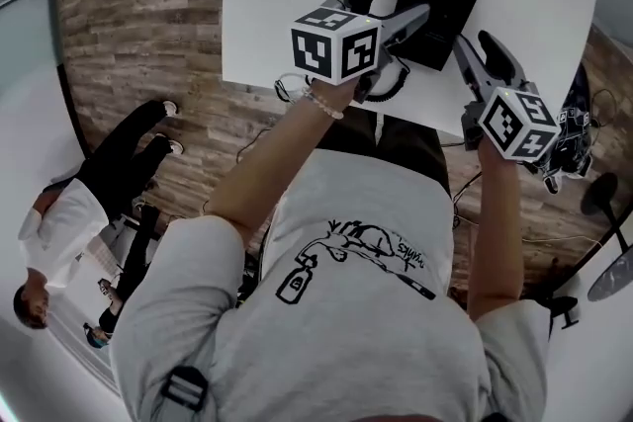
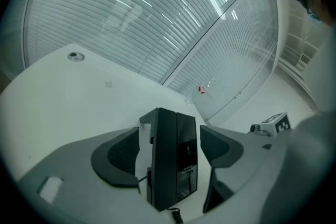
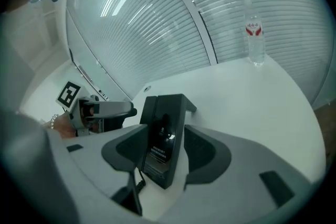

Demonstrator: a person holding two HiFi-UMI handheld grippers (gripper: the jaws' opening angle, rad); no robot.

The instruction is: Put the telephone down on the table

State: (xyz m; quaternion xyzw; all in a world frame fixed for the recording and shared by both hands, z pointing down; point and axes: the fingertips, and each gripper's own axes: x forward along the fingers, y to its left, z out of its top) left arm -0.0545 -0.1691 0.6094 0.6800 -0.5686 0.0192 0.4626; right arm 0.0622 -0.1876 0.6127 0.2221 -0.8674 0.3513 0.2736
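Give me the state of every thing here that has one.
telephone: stood on edge between both grippers' jaws.
right gripper: shut on the telephone.
left gripper: jaws apart astride the telephone, gap at one pad.
water bottle: upright on the table.

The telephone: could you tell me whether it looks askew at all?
Yes: the telephone stands upright on its edge between the fingers of the left gripper and right gripper, not flat on the table.

right tongs (image 3: 165, 136) pinch tilted black telephone (image 3: 167, 118); left gripper (image 3: 102, 109) beside; water bottle (image 3: 255, 39) upright on table (image 3: 252, 102)
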